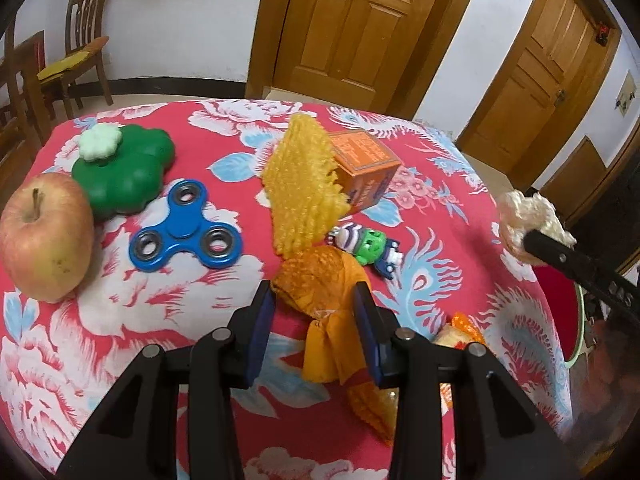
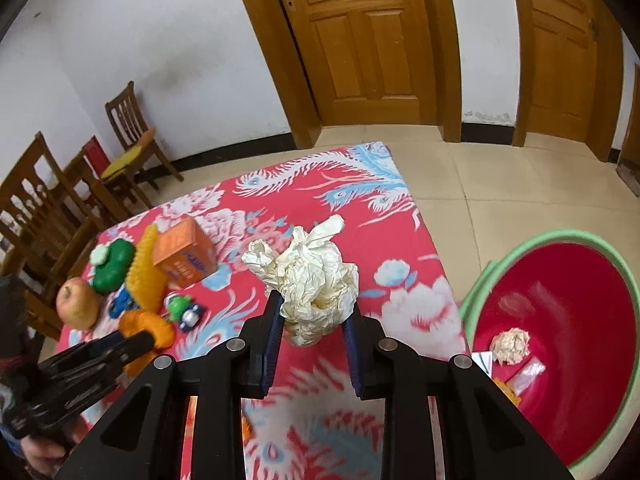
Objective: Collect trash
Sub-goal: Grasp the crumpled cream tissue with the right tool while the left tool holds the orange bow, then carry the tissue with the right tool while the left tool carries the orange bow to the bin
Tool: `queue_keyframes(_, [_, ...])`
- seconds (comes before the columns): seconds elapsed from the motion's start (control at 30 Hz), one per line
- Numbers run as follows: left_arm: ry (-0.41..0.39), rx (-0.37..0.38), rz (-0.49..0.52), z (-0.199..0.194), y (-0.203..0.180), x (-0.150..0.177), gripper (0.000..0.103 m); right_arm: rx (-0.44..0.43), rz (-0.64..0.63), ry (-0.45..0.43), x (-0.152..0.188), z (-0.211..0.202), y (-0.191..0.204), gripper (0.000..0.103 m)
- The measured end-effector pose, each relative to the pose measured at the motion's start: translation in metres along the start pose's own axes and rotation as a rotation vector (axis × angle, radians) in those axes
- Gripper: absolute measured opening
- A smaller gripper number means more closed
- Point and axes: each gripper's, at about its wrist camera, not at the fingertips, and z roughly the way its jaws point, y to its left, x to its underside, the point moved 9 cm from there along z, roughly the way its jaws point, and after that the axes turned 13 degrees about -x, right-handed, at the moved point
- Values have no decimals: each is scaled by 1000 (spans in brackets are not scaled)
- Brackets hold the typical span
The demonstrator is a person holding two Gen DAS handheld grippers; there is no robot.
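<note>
Left tongs (image 1: pixel 316 300): squeezed on the orange wrapper (image 1: pixel 320 280), low over the bench. The two blue pads press the wrapper from both sides.
Orange wrapper: crinkly and bunched up. Its twisted tail hangs down between the tongs. A yellow bumpy sheet (image 1: pixel 300 188) sticks up from the top of it.
Right tongs (image 2: pixel 314 312): squeezed on a ball of paper (image 2: pixel 312 280). The ball is held up in the air, above the right side of the bench.
Ball of paper: white and all crumpled. It puffs out over the tips of the tongs.
Bin (image 2: pixel 592 240): a red tub with a green rim, on the floor just beside the right edge of the bench.
In the bin: one more crumpled paper ball (image 2: pixel 511 346), a clear wrapper (image 2: pixel 528 374) and a bit of something orange at the near edge.
Bench (image 1: pixel 440 280): covered with a red cloth with white and blue flowers.
Far left on the bench: an apple (image 1: pixel 46 238), next to a green toy (image 1: pixel 124 172) with a white top.
Middle: a blue spinner (image 1: pixel 186 228) lies flat beside the green toy.
Behind the yellow sheet: an orange box (image 1: pixel 366 168).
Near the box: a small green and white toy car (image 1: pixel 366 246).
Room: two wooden doors (image 2: pixel 360 40) and wooden chairs (image 2: pixel 132 136) by the white wall.
</note>
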Motion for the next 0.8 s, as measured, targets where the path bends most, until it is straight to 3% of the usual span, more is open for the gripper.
queue_keyframes(0.07, [11,12,-9,1,-1,1,40,-14,5,-4,5,-7,2,29])
queue_keyframes(0.2, [5,30,-6,-2,-6,2,24,-33,15,-18,10,-17,6,29])
queue_keyframes(0.27, [-7,37,-1,-6,-9,1,22,-40,21,-26,13,-25,6,29])
queue_keyframes(0.8, [-116,100,29,-75,-40,-7,22,-1,119,-117,39,-91,-28,29])
